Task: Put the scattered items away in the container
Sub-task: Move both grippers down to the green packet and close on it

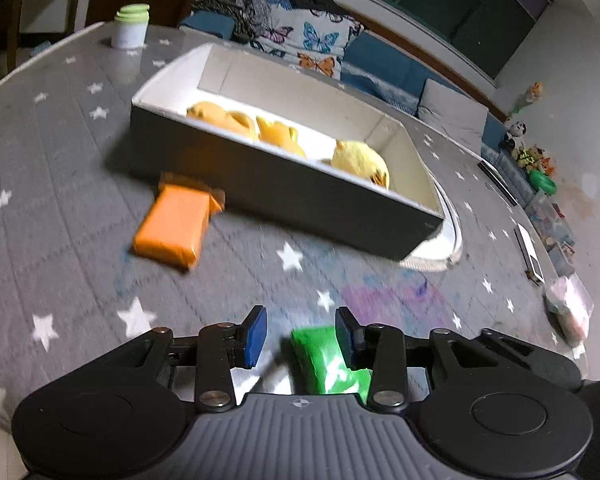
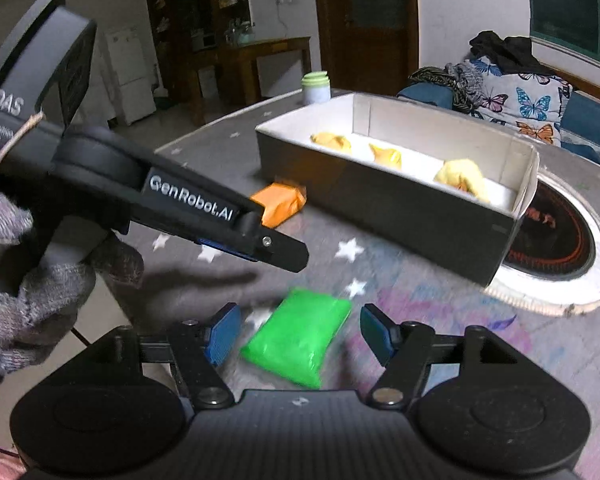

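Roughly: grey star-print tablecloth (image 1: pixel 60 208) fills both views; open cardboard box (image 1: pixel 284 196) mid-frame holds three yellow packets (image 1: pixel 362 162); orange packet (image 1: pixel 170 226) lies just beside its near wall, left of centre; green packet (image 2: pixel 300 334) bottom centre, between right gripper (image 2: pixel 300 338) pads, untouched, jaws released; left gripper (image 1: pixel 302 338) spread wide, gripping nothing, green packet under its right-hand pad.
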Tool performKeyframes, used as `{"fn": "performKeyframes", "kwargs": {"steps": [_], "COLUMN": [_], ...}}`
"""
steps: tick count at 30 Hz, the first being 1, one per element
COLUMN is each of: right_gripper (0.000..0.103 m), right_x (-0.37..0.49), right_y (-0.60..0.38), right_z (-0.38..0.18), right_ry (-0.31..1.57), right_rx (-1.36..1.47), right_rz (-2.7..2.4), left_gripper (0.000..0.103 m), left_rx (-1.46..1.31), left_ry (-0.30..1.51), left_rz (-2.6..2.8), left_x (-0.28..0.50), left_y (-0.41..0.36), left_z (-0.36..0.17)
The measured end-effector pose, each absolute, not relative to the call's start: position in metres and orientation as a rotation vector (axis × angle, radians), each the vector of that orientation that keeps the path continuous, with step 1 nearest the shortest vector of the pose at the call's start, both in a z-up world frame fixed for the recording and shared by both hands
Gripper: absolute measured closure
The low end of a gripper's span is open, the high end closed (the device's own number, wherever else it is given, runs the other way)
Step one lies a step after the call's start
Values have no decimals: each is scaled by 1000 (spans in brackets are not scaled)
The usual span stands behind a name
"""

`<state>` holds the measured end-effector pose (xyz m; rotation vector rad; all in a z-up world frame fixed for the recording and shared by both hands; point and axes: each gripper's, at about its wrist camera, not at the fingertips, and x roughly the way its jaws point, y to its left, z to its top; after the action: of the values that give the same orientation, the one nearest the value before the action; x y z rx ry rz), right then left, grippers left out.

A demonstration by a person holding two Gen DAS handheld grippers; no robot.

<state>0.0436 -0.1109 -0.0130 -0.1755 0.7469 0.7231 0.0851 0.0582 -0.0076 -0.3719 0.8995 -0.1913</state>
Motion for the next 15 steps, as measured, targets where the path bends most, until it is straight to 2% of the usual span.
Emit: {"fn": "performKeyframes", "kwargs": {"steps": [8,15], "right_gripper": [37,45], "right_x": [37,35], "right_y": [-108,-107], "right_z": [-25,-32], "right_ry": [769,785], "right_rx": [-188,-197], "right_rz": [722,725], "left_gripper": [63,63], "left_rx": [-380,-410], "left_ry": [937,975], "left_rz": [-209,-223], "left_x": [78,78], "left_y": [49,45], "left_z": [-14,-20]}}
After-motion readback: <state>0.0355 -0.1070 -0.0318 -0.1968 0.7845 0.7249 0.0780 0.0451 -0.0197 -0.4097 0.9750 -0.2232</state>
